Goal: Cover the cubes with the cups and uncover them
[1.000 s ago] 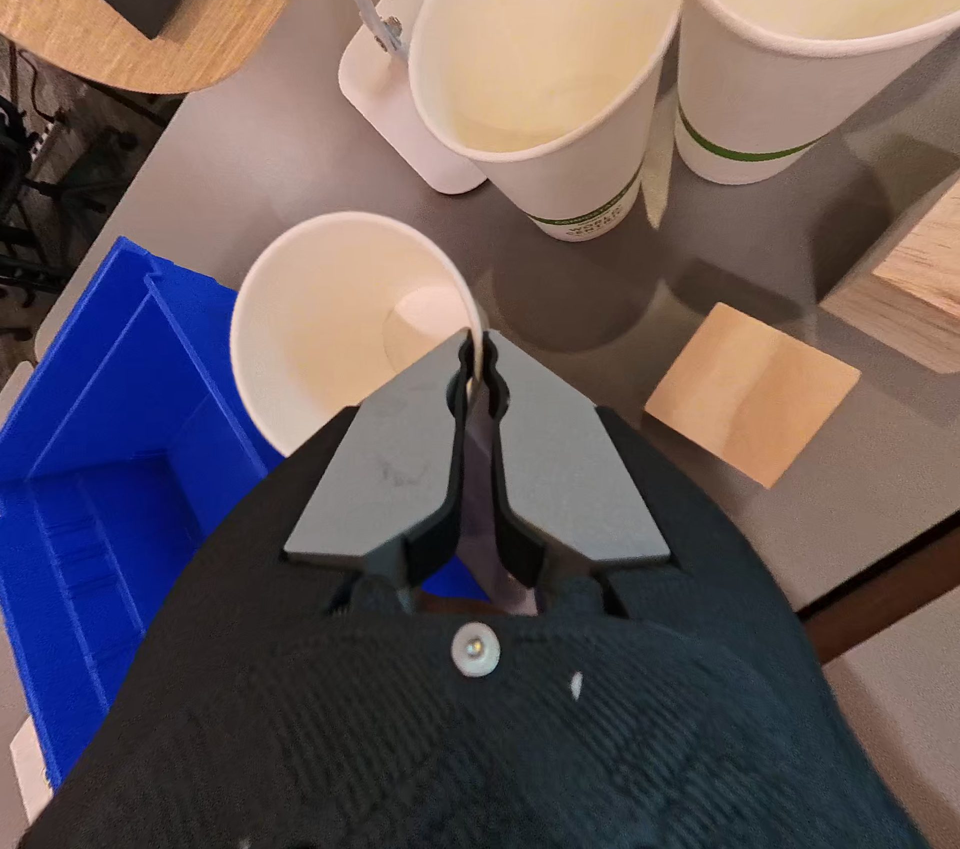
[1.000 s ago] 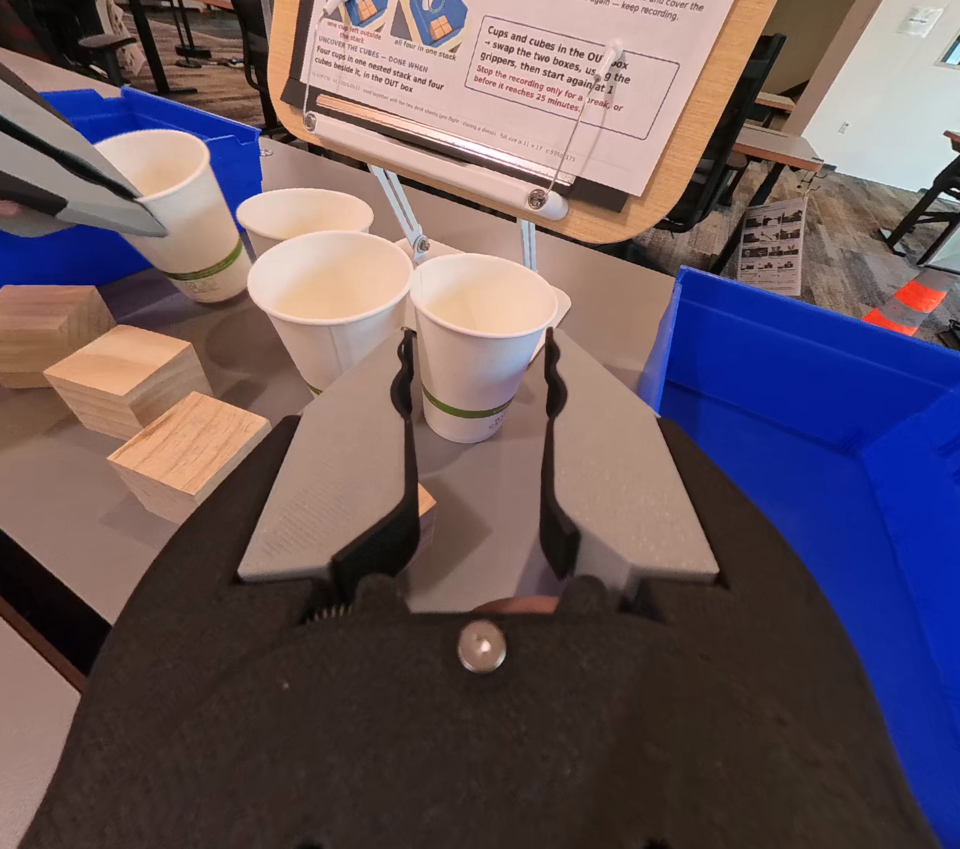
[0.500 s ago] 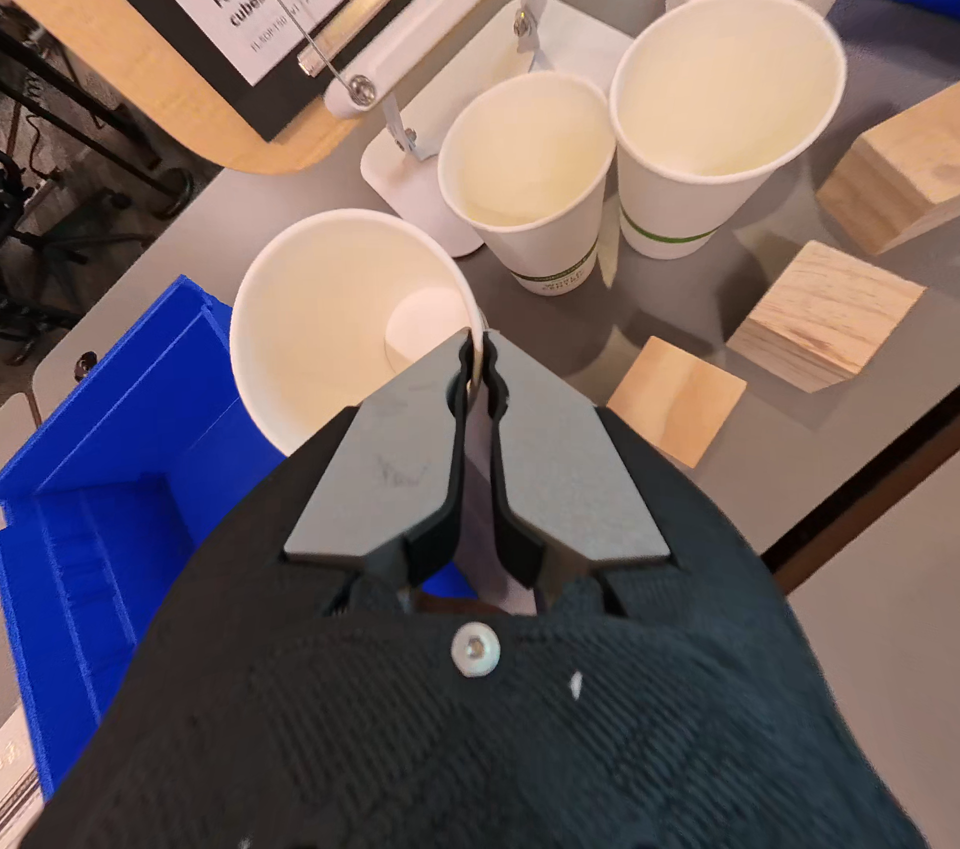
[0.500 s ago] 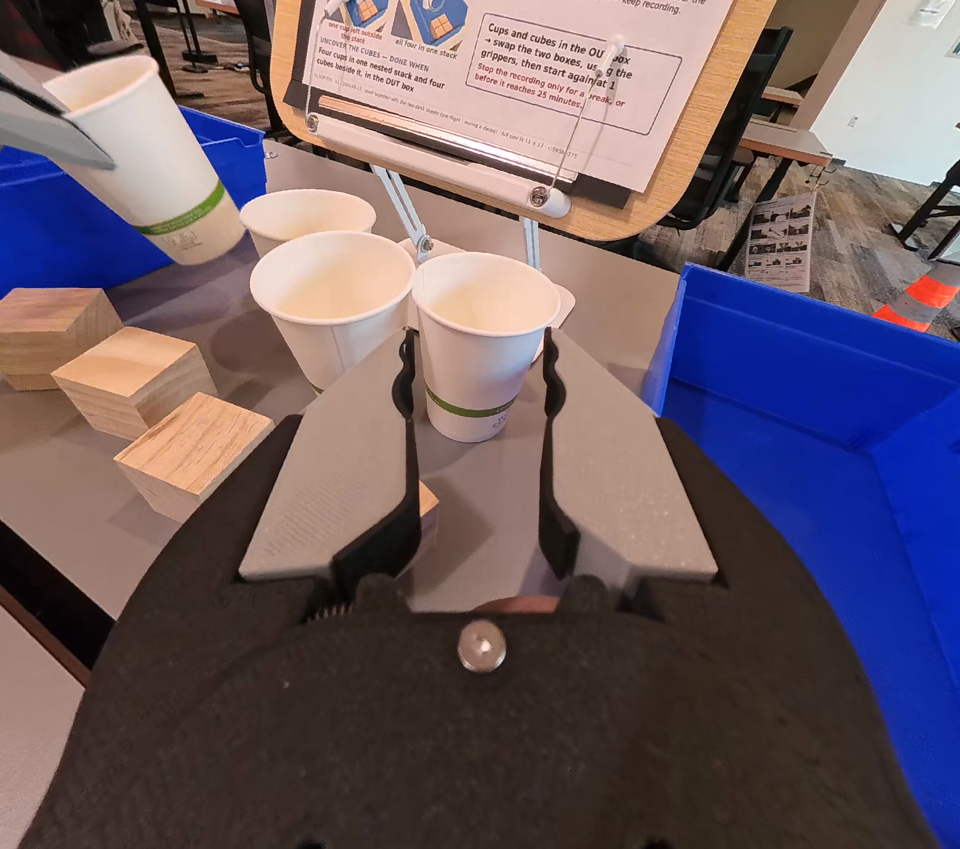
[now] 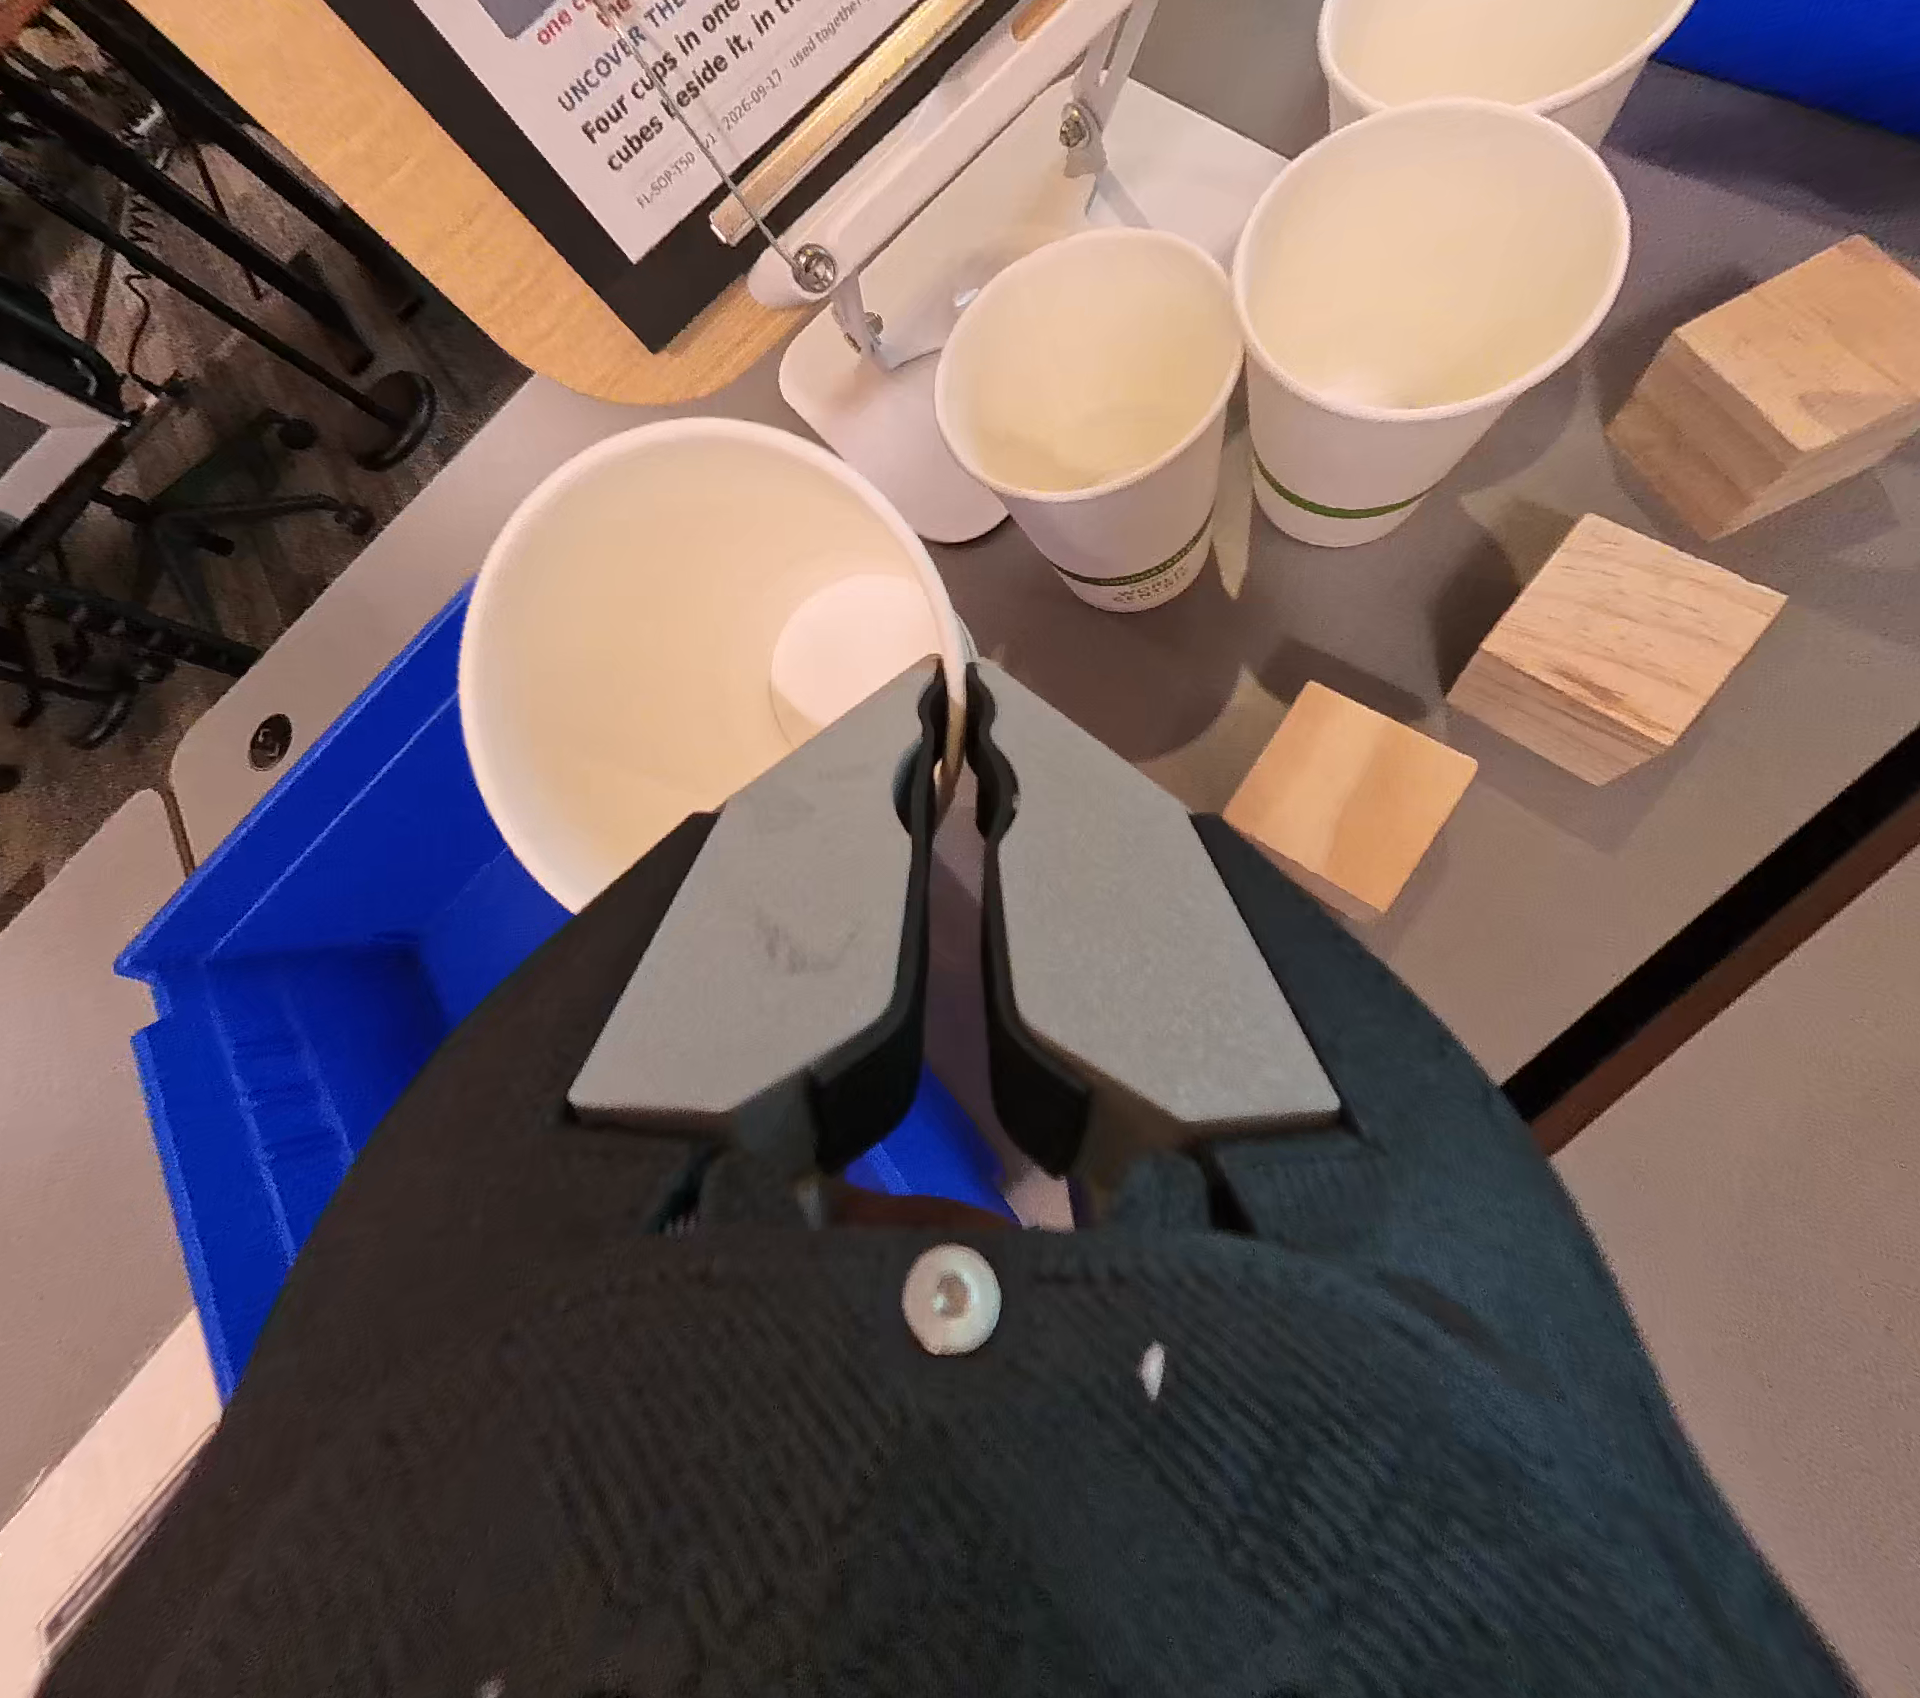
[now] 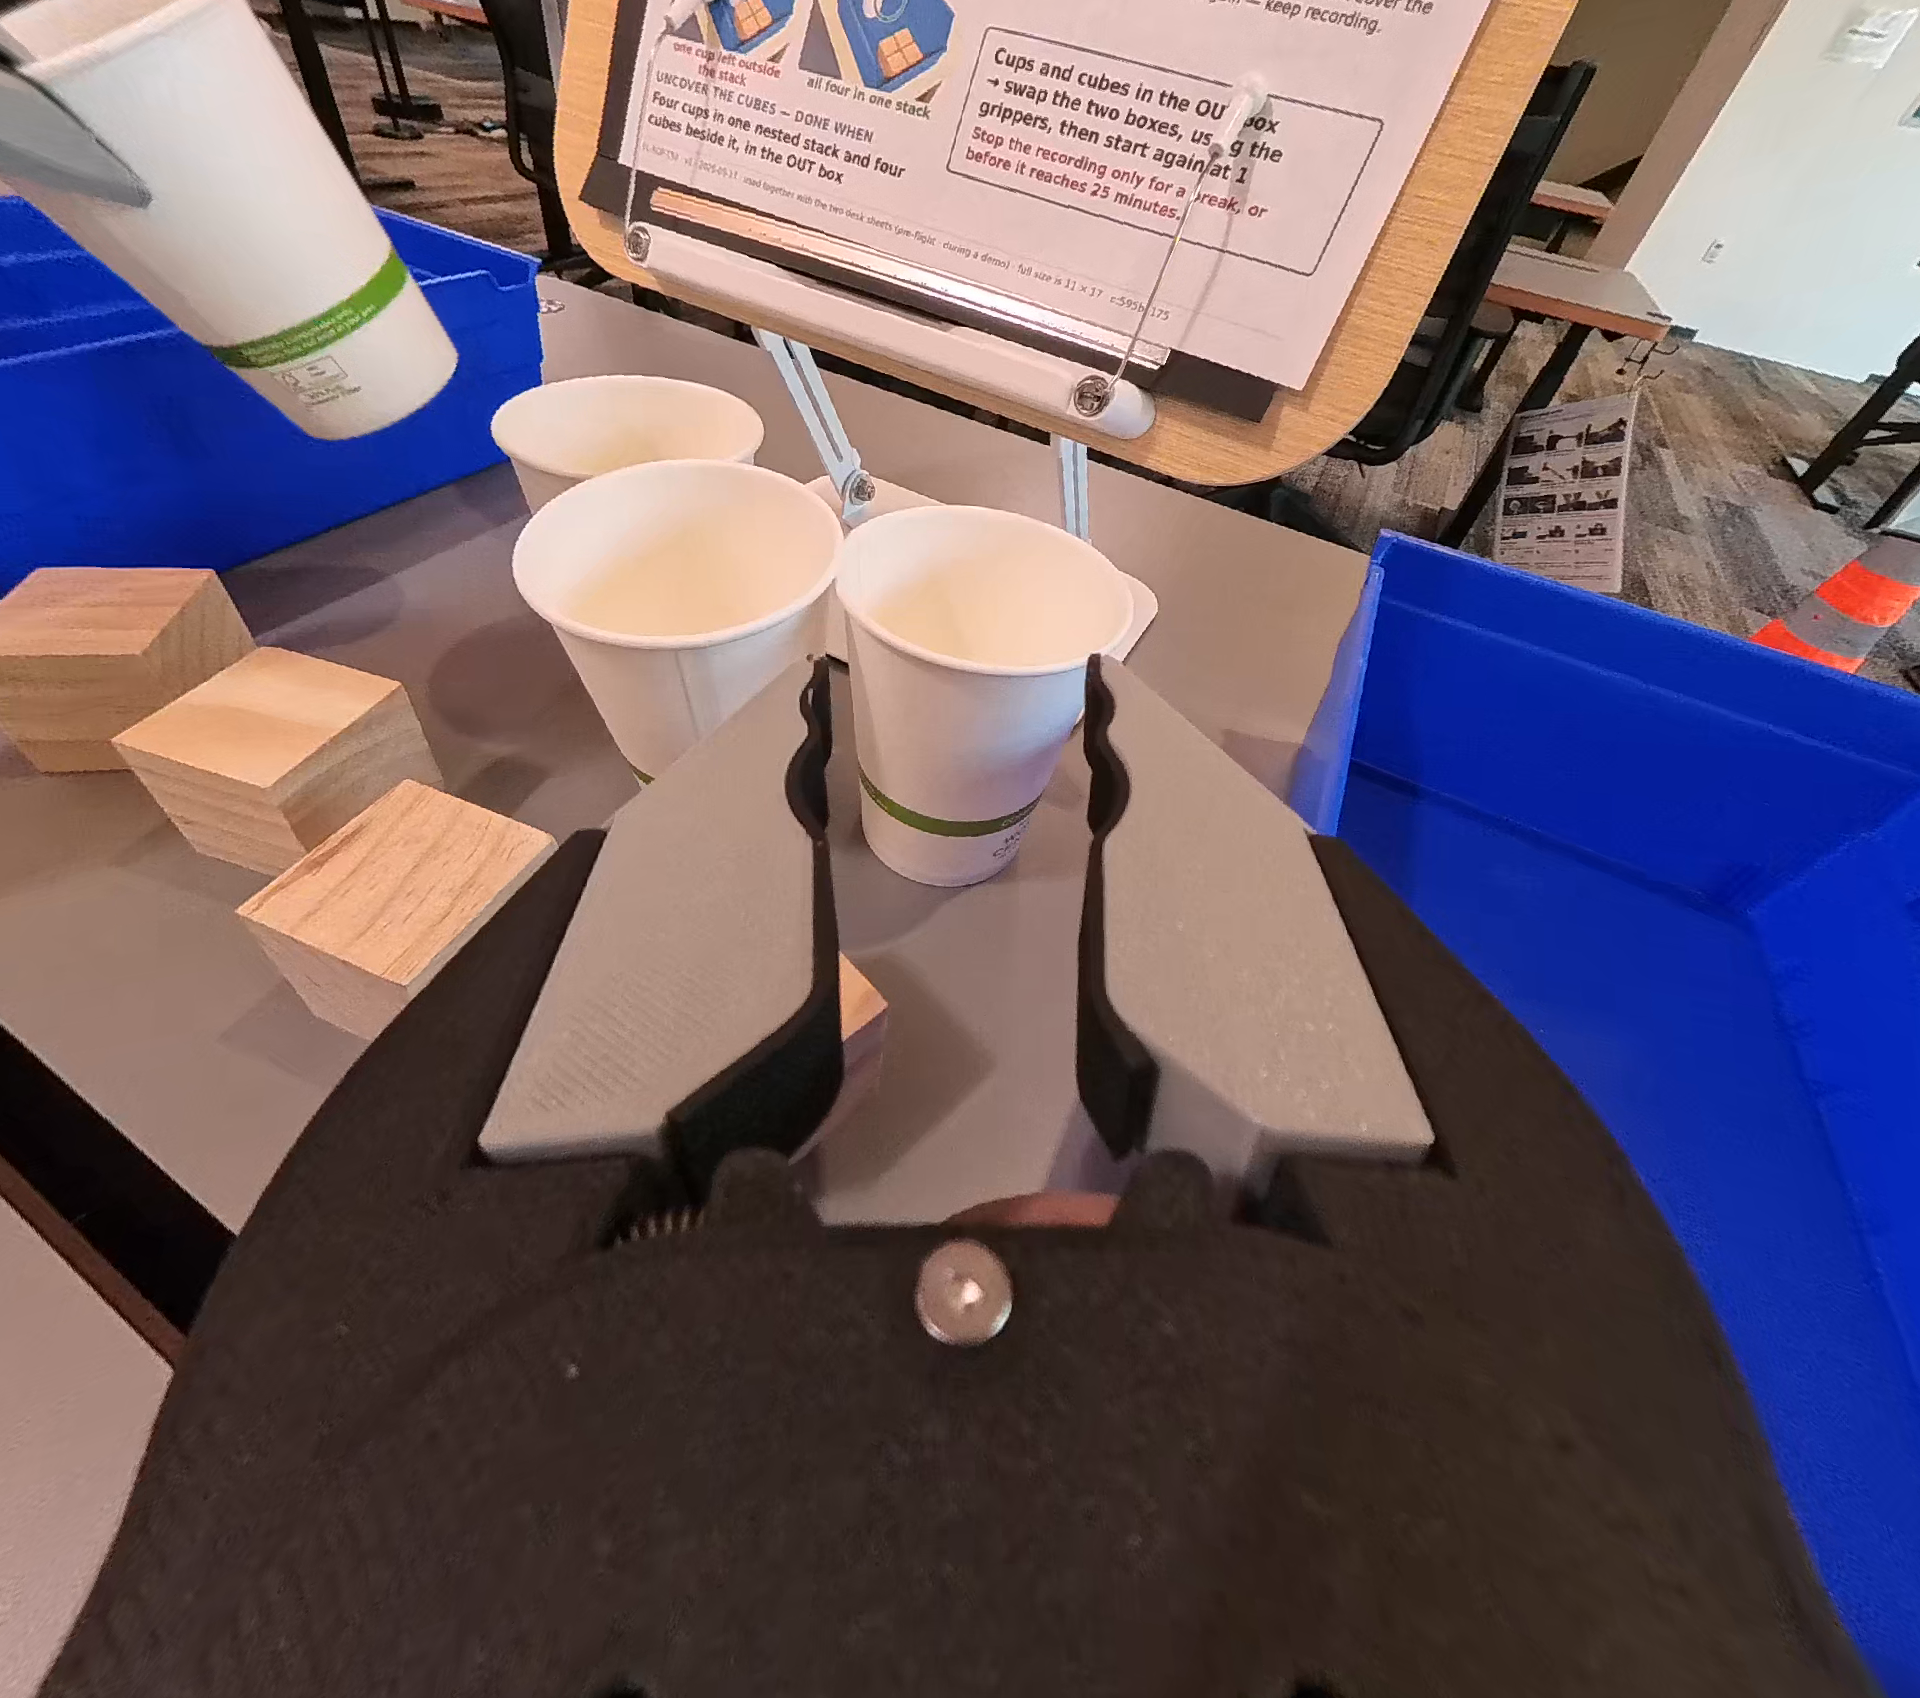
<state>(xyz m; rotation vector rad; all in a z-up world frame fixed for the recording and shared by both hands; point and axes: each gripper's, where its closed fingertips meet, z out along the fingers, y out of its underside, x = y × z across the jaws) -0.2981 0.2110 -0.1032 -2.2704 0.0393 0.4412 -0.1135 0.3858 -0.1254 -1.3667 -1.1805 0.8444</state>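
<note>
Grey fingers of my left gripper [image 5: 958,698] are pinched on the rim of a white paper cup [image 5: 665,640], one finger inside and one outside the wall. In the right wrist view that cup [image 6: 234,194] hangs tilted, mouth up, clear of the grey table [image 5: 1714,973], above the table's left side by the blue bin [image 5: 312,952].

My right gripper [image 6: 951,692] is spread wide and holds nothing; it hovers just before the nearest standing cup [image 6: 971,692], not touching it as far as I can see.

Three cups stand mouth up near the table's back edge, by the white foot of the clipboard stand [image 5: 904,422]: the near one, a middle one [image 6: 675,599] and a far one [image 6: 623,433]. Three wooden cubes [image 6: 395,890] sit uncovered toward the front-left edge, and a fourth [image 6: 862,1004] peeks from under my right finger.

I judge the step in hand to be turning this cup over and lowering it onto a cube. To do it well I should keep the pinch firm but not crushing, since thin paper buckles. I should roll the wrist fully so the mouth faces down and level, centre it over the nearest cube [image 5: 1351,791], and descend straight so the rim clears all four corners. Release only once the rim sits flat on the table. The neighbouring cubes lie close, so a skewed rim could catch one.
</note>
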